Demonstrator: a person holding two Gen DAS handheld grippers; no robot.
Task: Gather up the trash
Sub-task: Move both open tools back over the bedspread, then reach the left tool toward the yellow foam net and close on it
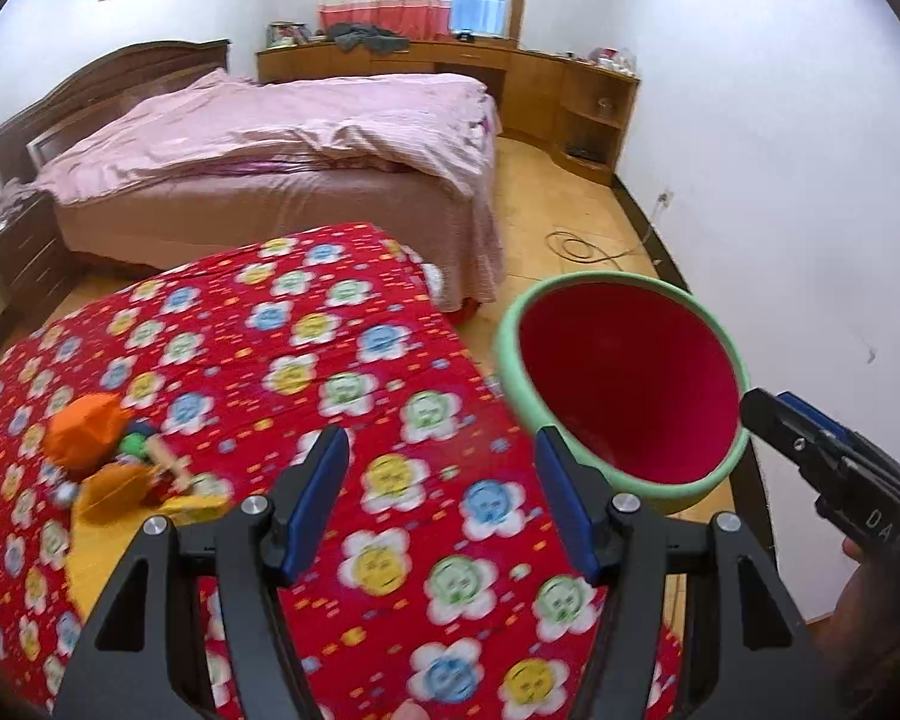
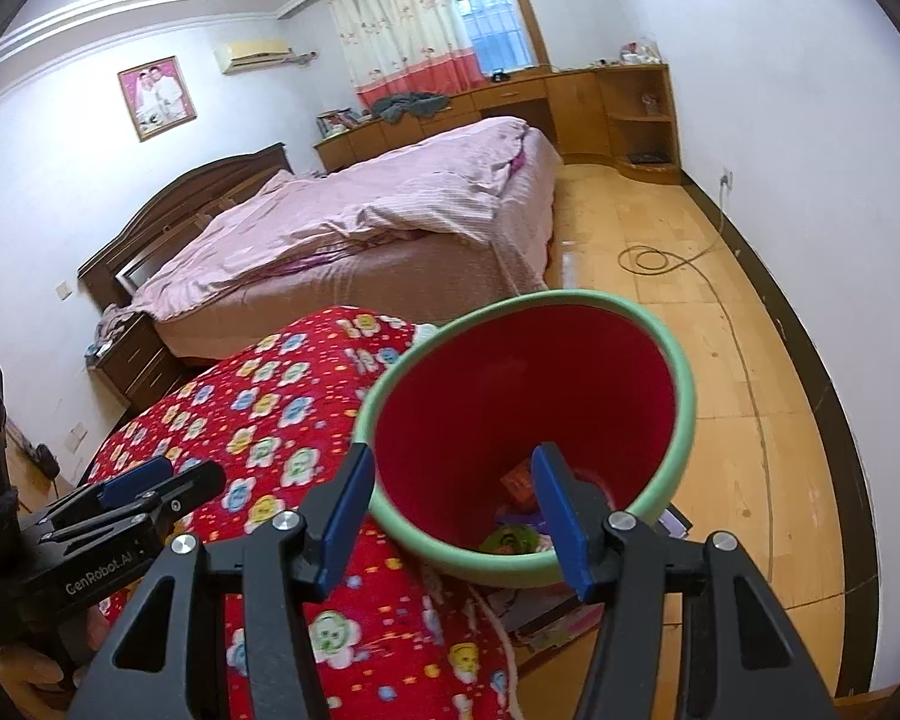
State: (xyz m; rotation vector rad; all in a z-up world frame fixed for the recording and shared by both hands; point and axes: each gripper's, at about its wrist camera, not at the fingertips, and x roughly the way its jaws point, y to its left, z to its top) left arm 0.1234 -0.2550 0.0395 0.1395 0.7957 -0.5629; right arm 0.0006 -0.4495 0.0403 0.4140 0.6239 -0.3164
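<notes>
The left gripper hangs with jaws apart and empty over the red flowered quilt. The right gripper, jaws also apart, straddles the green rim of the red-lined trash bin beside the quilt, though whether the pads press it I cannot tell; wrappers lie inside. Orange trash sits on the quilt; a pink bed stands behind.

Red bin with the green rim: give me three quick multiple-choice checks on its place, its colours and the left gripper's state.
1. Where is the red plastic bin with the green rim?
A. on the pink bed
B. beside the red flower-patterned cover
C. on the wooden desk

2. Its inside is:
A. red
B. blue
C. white

3. The left gripper is:
A. open, holding nothing
B. shut on the bin rim
C. shut on a wrapper

B: the bin stands at the edge of the flower-patterned cover.
A: its inner wall is red.
A: only the cover shows between its blue pads.
</notes>
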